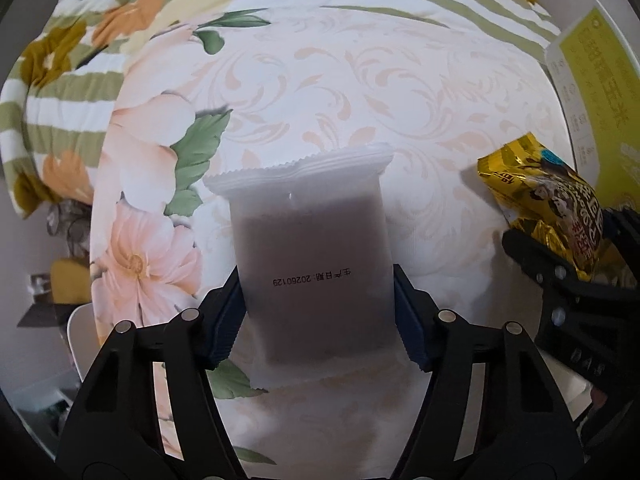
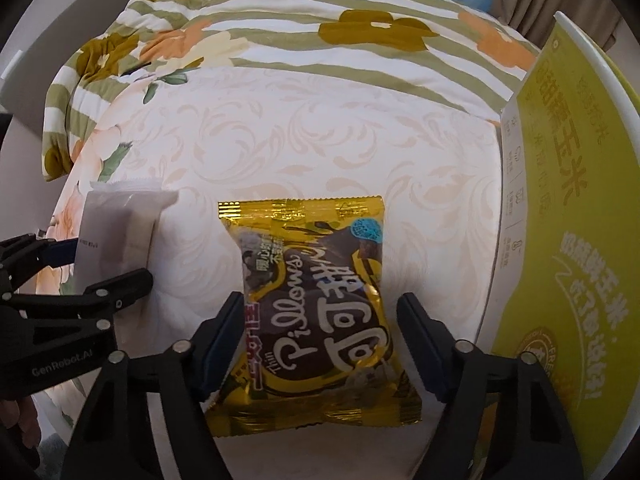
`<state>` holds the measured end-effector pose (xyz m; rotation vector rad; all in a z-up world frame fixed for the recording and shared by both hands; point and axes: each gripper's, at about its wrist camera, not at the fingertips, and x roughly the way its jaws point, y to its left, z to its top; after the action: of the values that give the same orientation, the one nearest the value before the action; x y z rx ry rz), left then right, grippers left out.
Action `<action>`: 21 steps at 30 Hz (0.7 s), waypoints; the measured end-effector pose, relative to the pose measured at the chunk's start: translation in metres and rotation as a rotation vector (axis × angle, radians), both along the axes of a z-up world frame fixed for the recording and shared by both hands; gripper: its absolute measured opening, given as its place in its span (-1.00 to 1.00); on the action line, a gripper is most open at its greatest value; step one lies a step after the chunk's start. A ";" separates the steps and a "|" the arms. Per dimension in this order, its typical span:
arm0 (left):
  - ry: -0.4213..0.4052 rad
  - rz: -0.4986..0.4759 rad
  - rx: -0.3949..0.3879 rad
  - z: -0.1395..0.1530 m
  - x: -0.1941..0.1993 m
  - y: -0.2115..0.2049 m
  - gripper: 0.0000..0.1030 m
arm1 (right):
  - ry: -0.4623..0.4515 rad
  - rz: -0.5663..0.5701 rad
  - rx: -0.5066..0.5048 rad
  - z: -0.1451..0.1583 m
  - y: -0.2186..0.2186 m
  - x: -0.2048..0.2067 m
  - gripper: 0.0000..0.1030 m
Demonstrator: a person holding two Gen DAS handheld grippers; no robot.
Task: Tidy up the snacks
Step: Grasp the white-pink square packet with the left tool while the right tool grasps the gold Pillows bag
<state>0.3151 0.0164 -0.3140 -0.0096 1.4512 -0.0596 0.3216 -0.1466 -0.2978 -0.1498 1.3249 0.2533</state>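
Left gripper (image 1: 318, 312): pointed down at the bed (image 1: 400, 92), both blue pads against the long sides of the white pack (image 1: 310, 268); gripping it. Pack frosted, dark filling visible, printed date on the face, serrated end toward the far edge of the bed. Pack on the pale sheet, between the pink flower print on its left and the gold pack (image 1: 552, 208) on its right.

Right gripper (image 2: 320, 344): pointed steeply down, jaws astride the gold pack (image 2: 316, 300). Left pad (image 2: 224, 332) touching the pack's side; right pad (image 2: 420, 340) just beside the pack, a narrow gap of sheet visible between them. Not clamped.

Gold pack flat on the sheet, crimped end toward the far edge, brown panel with the word "Pillows" on the face. Near the bed's right edge, just beside the box (image 2: 568, 208).

Box: white with a yellow-green printed panel, standing along the right edge of the bed.

Quilt (image 2: 320, 44): green and white stripes with ochre and orange flowers, bunched along the far edge.

Packs apart, not touching; left gripper (image 2: 80, 280) in the right wrist view at the left, on the white pack (image 2: 116, 232).
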 end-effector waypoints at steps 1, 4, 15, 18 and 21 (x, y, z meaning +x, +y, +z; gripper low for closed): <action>-0.001 -0.016 -0.001 0.001 -0.002 0.000 0.22 | 0.000 -0.008 0.005 0.000 0.000 0.000 0.28; 0.000 -0.033 -0.007 0.000 -0.007 0.008 0.22 | -0.002 -0.025 0.009 -0.001 -0.003 0.001 0.18; -0.047 -0.032 -0.078 0.025 -0.019 0.041 0.20 | -0.054 -0.076 0.067 0.019 0.009 -0.005 -0.17; -0.091 -0.062 -0.089 0.047 -0.016 0.045 0.20 | -0.099 -0.102 0.084 0.041 0.011 -0.011 -0.17; -0.163 -0.107 -0.100 0.075 -0.013 0.044 0.20 | -0.146 -0.139 0.113 0.067 0.011 -0.019 -0.17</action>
<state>0.3022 0.0603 -0.2391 -0.0082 1.2834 -0.2161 0.3028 -0.1357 -0.2306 0.0191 1.1673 0.1944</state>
